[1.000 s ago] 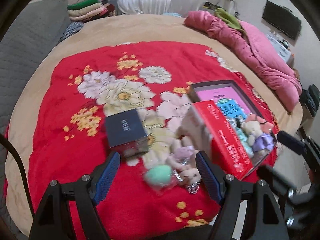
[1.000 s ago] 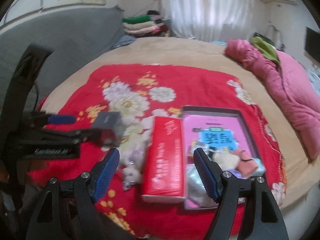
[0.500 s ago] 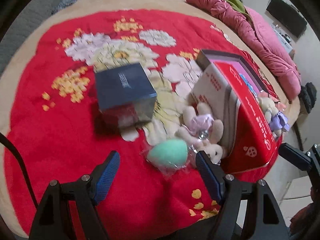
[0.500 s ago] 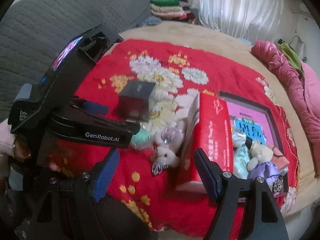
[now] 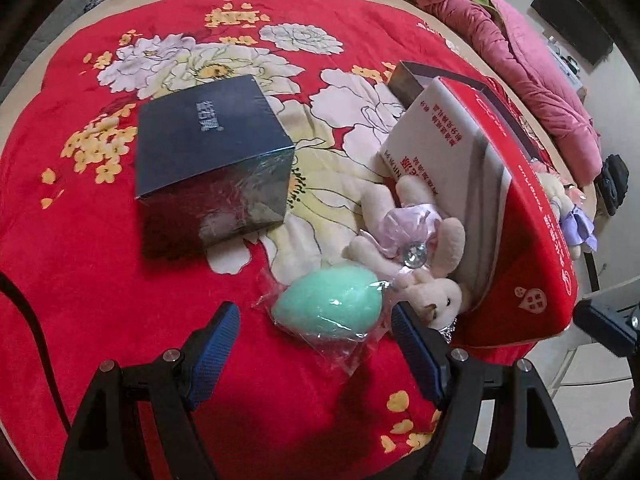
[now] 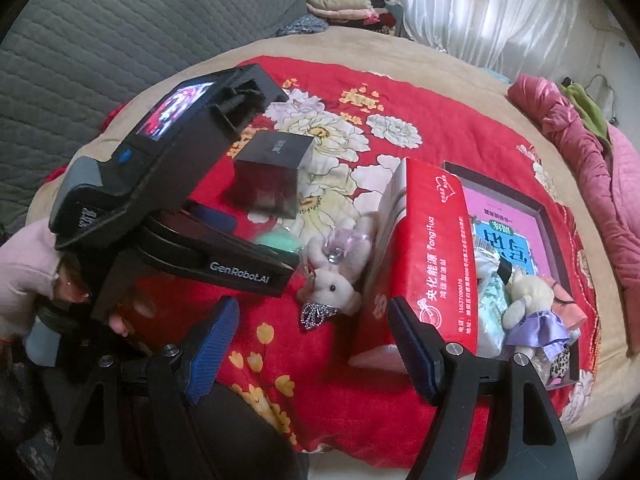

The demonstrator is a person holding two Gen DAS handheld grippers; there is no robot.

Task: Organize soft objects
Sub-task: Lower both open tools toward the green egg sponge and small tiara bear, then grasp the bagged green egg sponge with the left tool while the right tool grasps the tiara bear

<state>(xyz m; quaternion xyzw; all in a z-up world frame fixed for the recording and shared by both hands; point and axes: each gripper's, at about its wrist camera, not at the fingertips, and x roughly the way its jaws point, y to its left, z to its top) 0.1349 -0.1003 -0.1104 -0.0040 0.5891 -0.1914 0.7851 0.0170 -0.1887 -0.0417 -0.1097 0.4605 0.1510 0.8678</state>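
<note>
The left wrist camera looks steeply down, close over the bed, along its fingers [image 5: 216, 344]. The right wrist camera sits slightly farther back, facing across the bed along its fingers [image 6: 212, 340]. Both views share the dark box [image 5: 208, 152] and the red box [image 6: 432, 248] beyond the fingers.

We see a bed [image 6: 460, 68] under a tan cover, with a red flowered blanket [image 5: 100, 280] spread over it. On the blanket sit a dark blue box [image 5: 212, 152], a green egg-shaped sponge in a clear wrapper [image 5: 328, 304], a cream plush bunny [image 5: 416, 256] touching the sponge and leaning on a red tissue pack [image 6: 432, 248], and beside the pack an open tray [image 6: 548, 216] holding small plush toys. A pink quilt [image 6: 592, 152] lies bunched along the bed's far edge
</note>
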